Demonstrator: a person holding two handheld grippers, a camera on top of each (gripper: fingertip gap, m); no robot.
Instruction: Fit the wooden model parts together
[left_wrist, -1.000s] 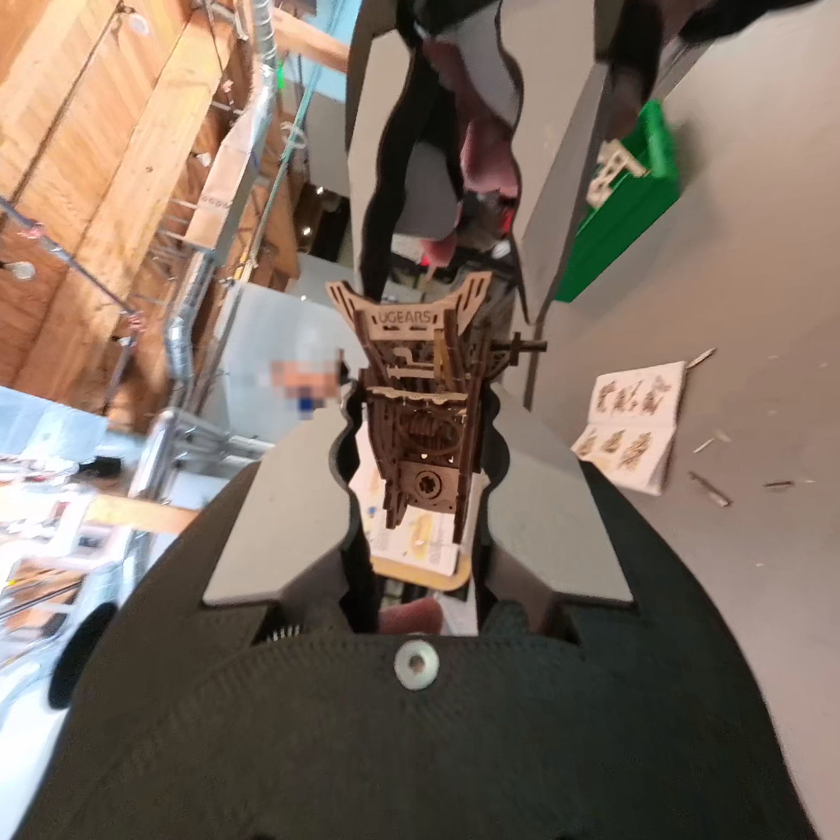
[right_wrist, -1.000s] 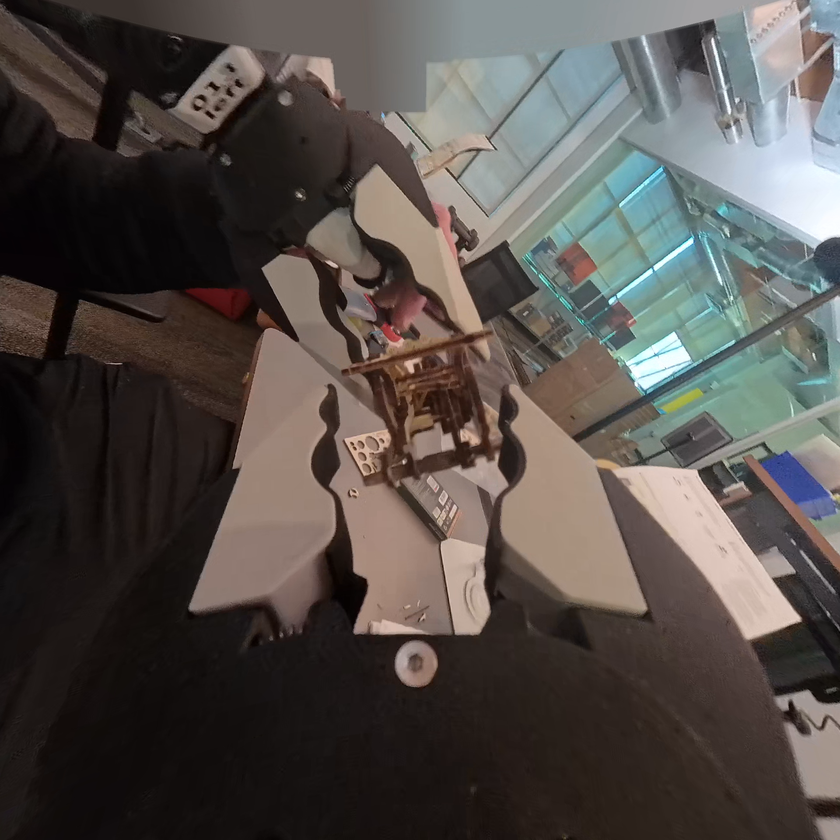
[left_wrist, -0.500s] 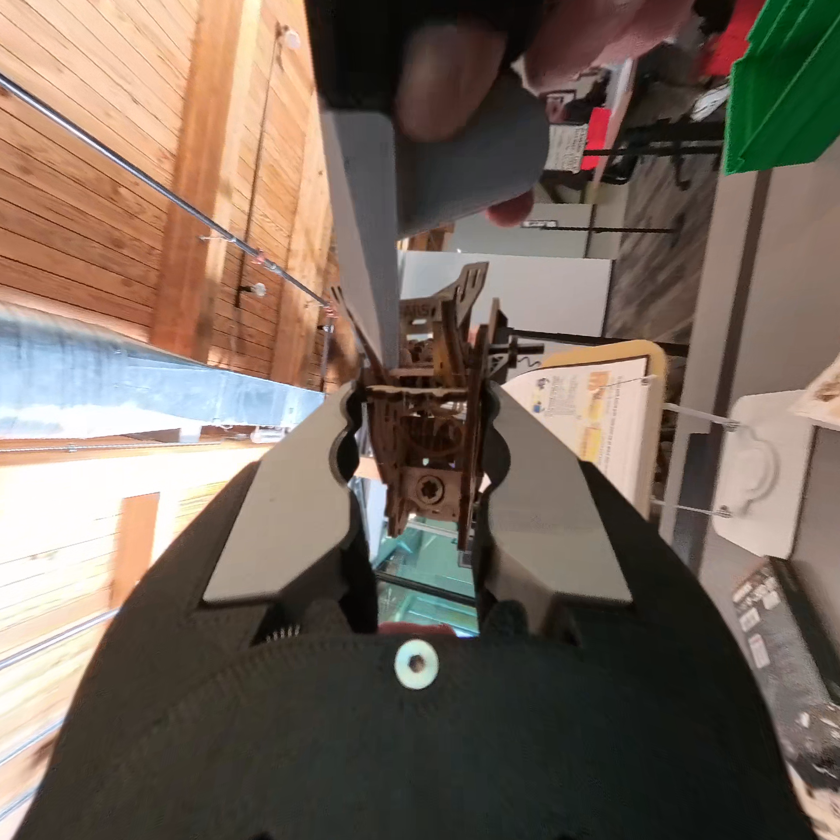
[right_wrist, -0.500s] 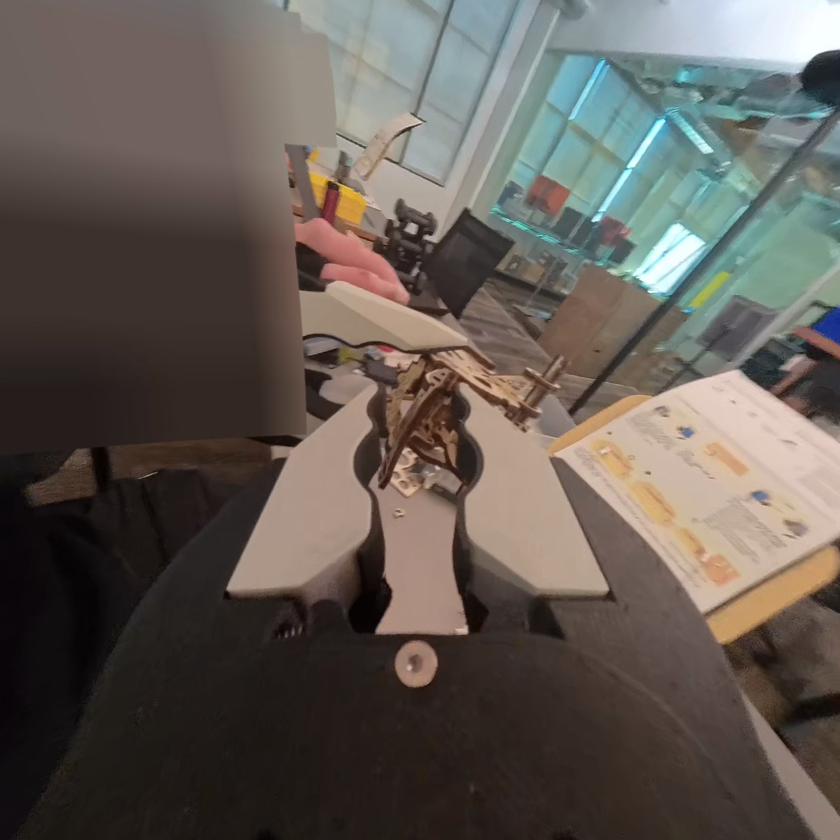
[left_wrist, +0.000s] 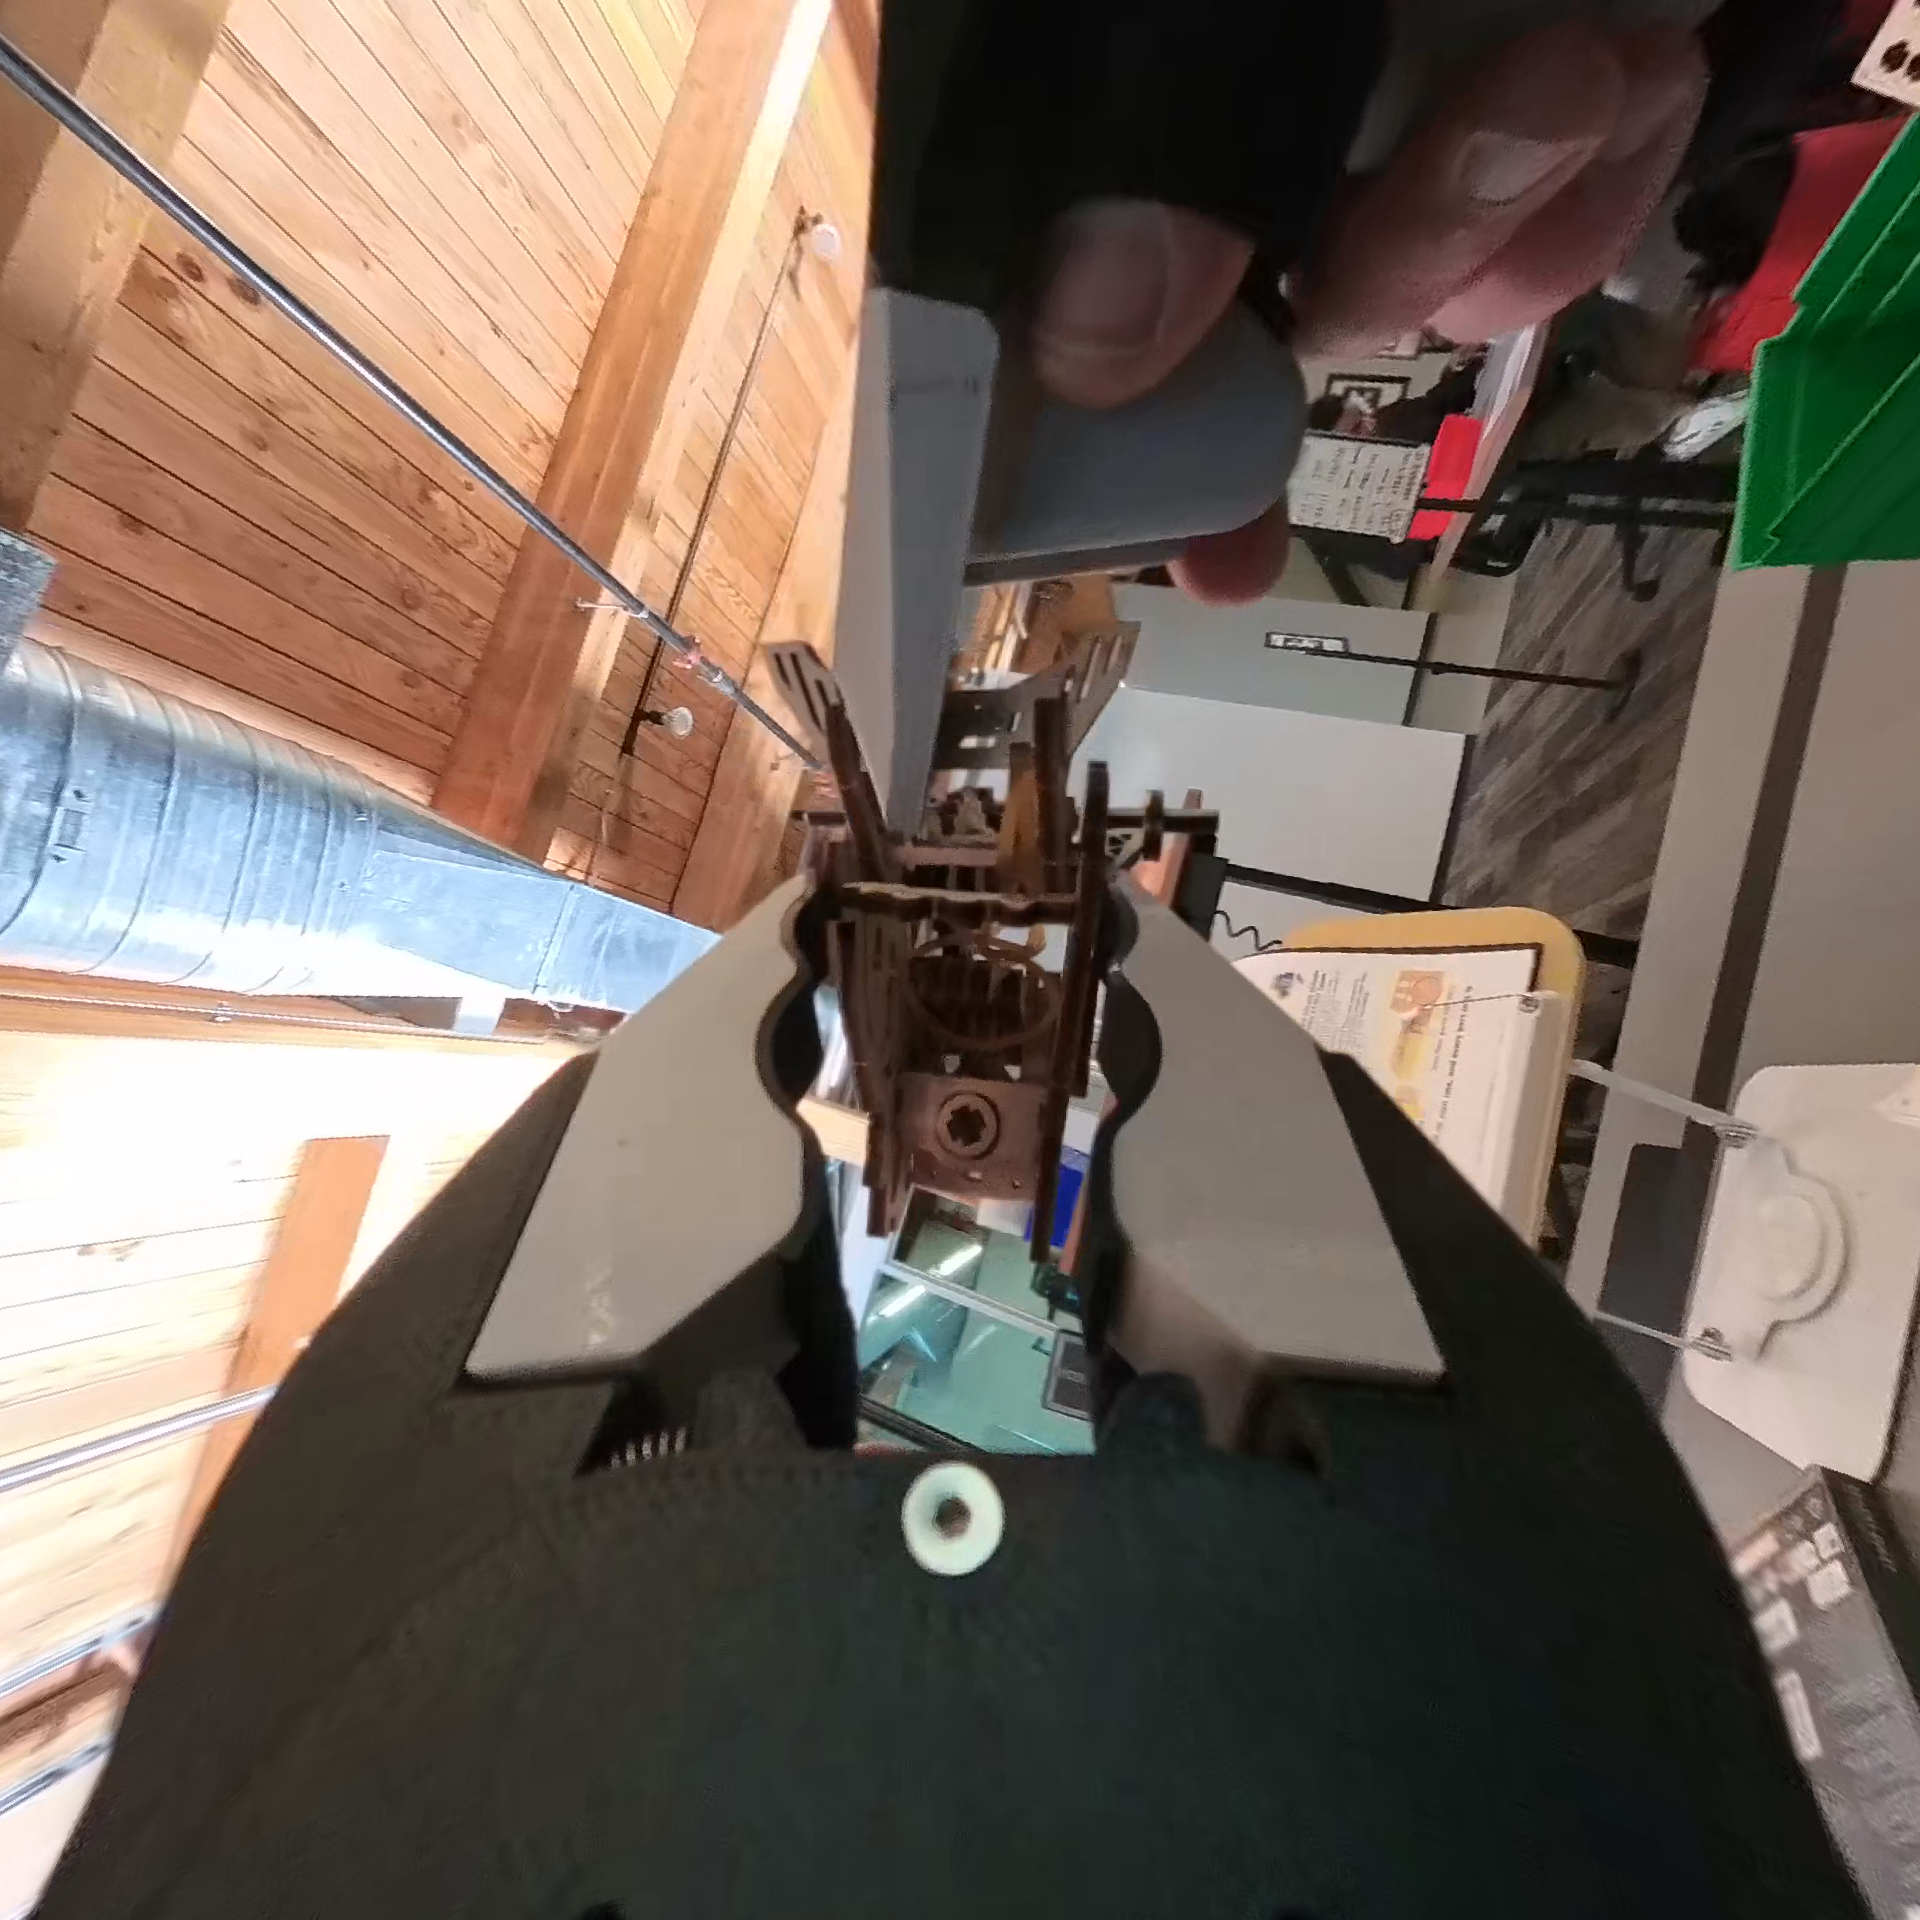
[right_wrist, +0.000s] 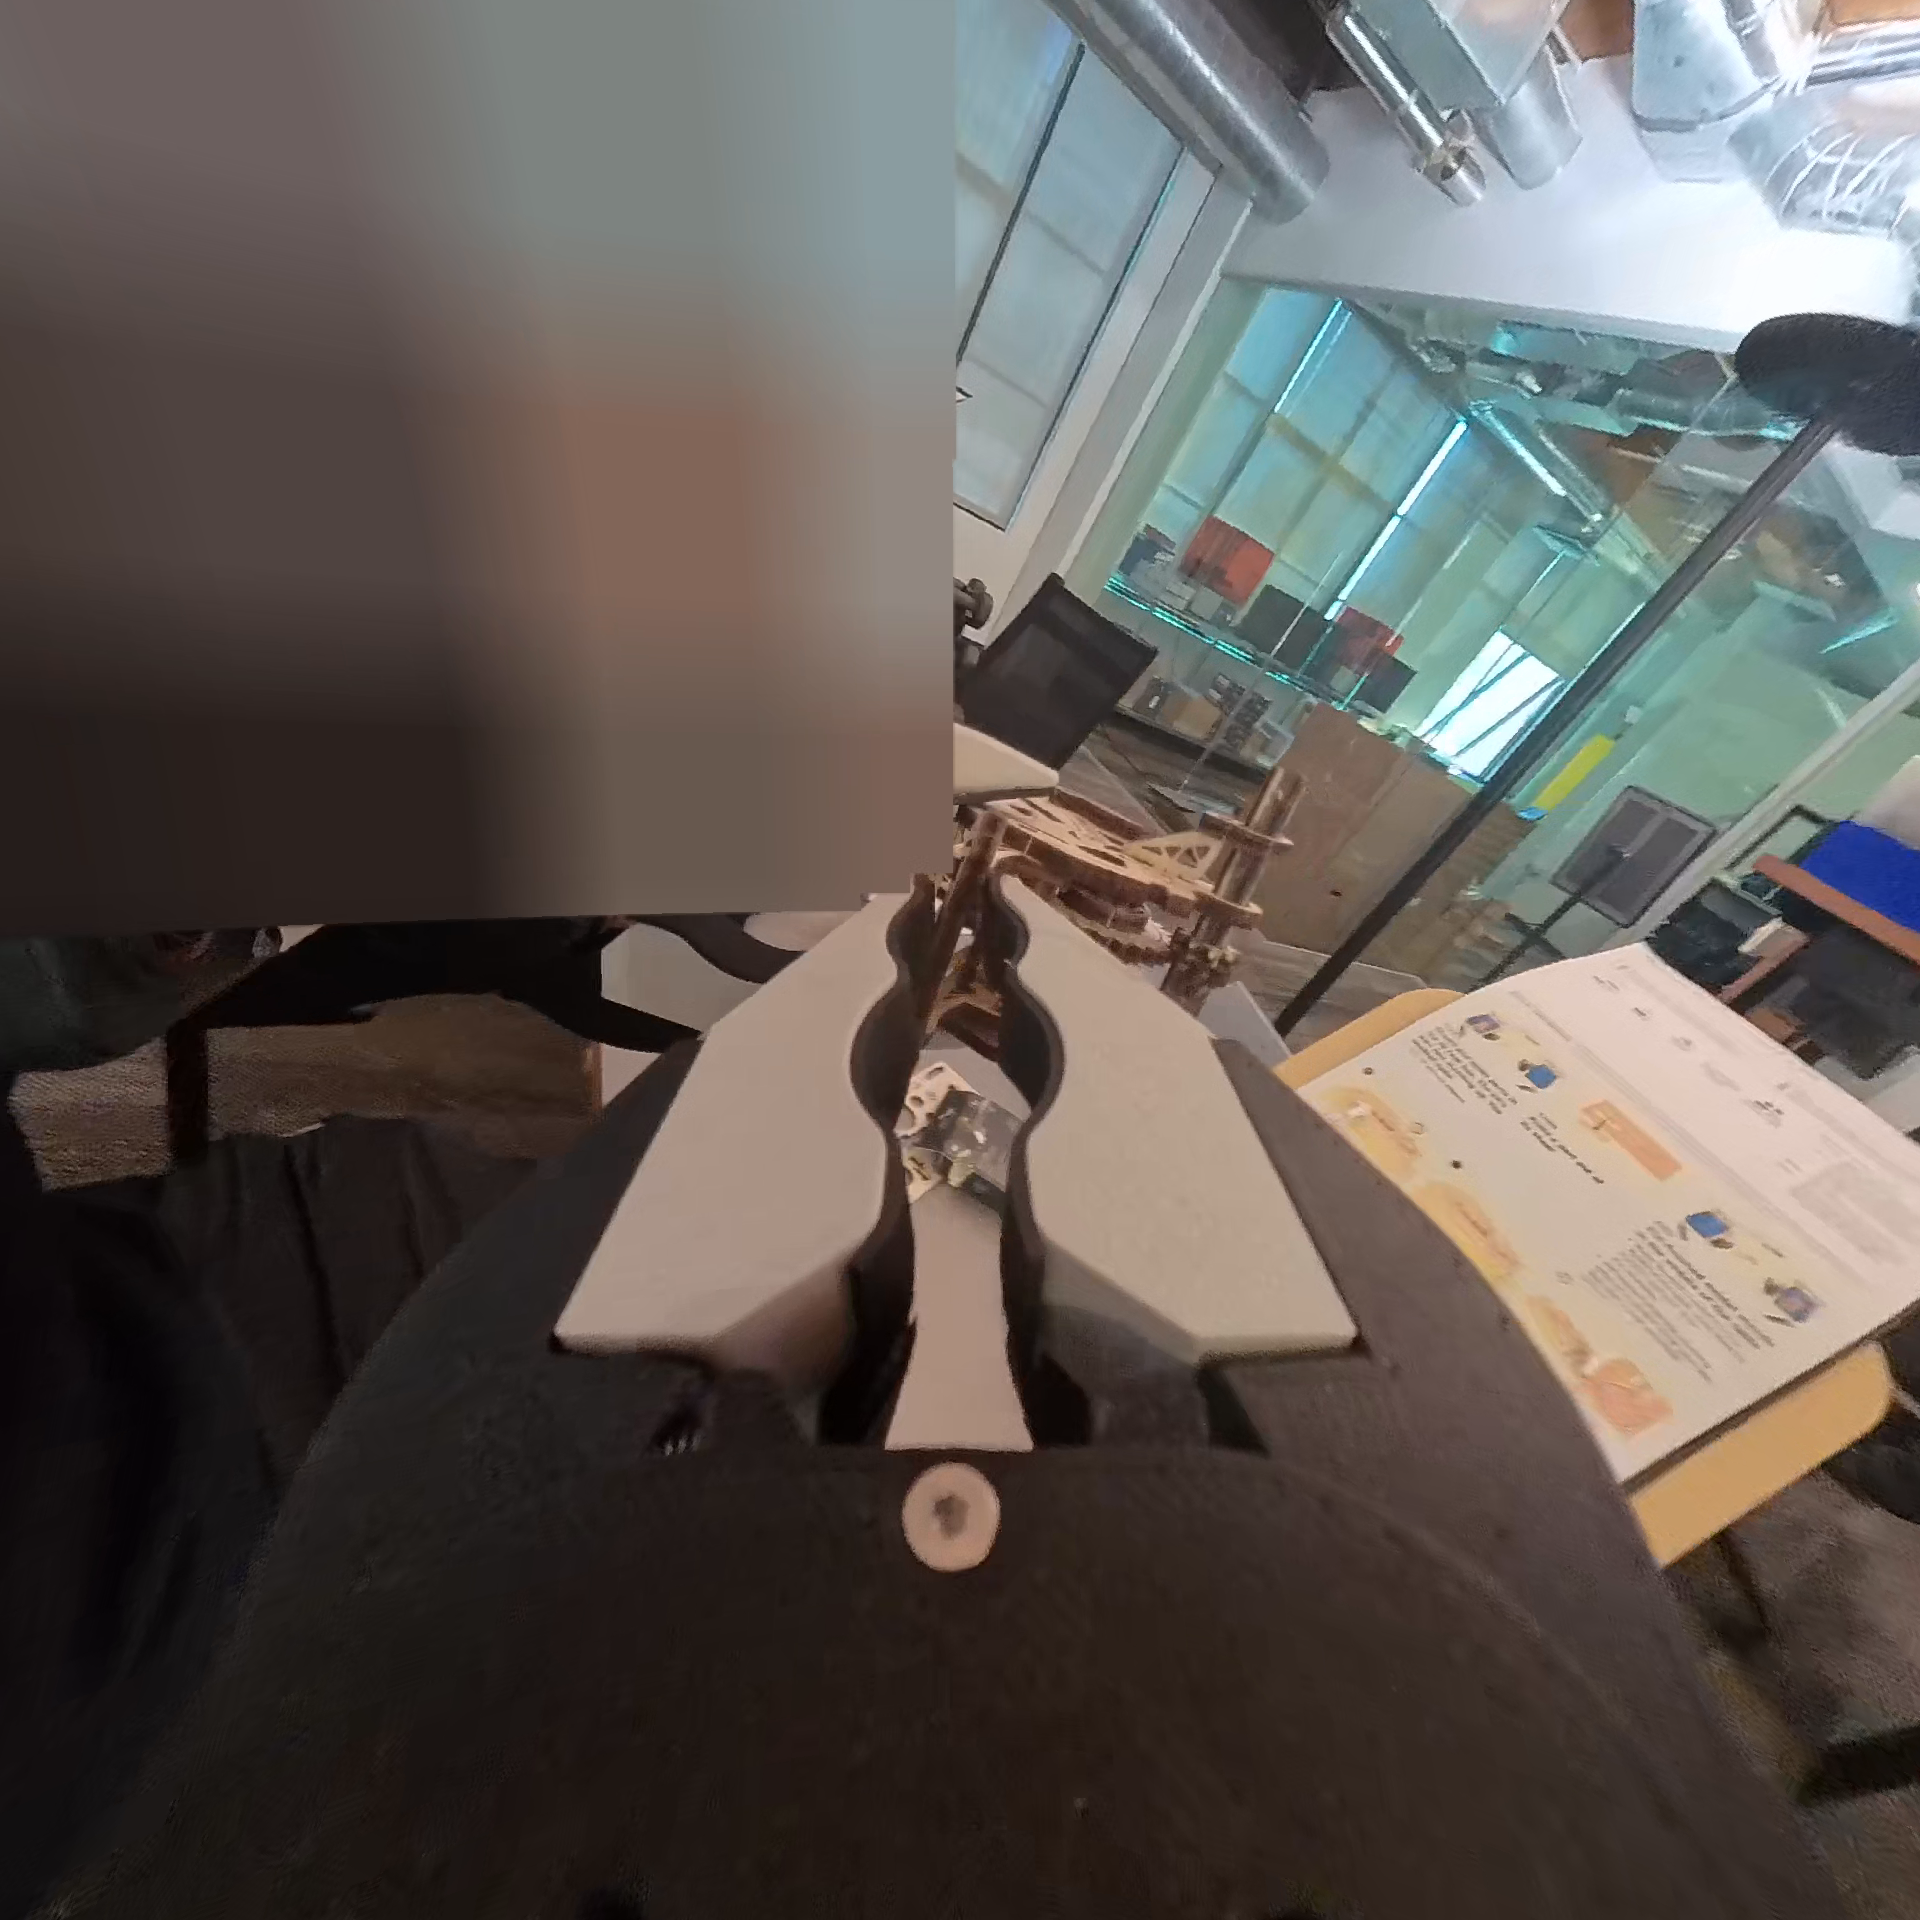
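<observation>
Left gripper (left_wrist: 956, 914) clamped on wooden model (left_wrist: 961, 1039), right gripper (right_wrist: 961, 914) pinching its strut

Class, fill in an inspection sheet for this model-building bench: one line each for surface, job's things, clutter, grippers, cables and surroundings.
Surface: grey table, seen side-on.
Job's things: brown wooden model, held in the air; instruction sheet on a yellow board.
Clutter: green bin; white plastic piece; fretted wooden sheet.
Grippers: left gripper clamps the model's sides; right gripper pinches a thin upright strut of it.
Cables: coiled black lead.
Surroundings: timber wall, metal duct, glass partitions.
</observation>
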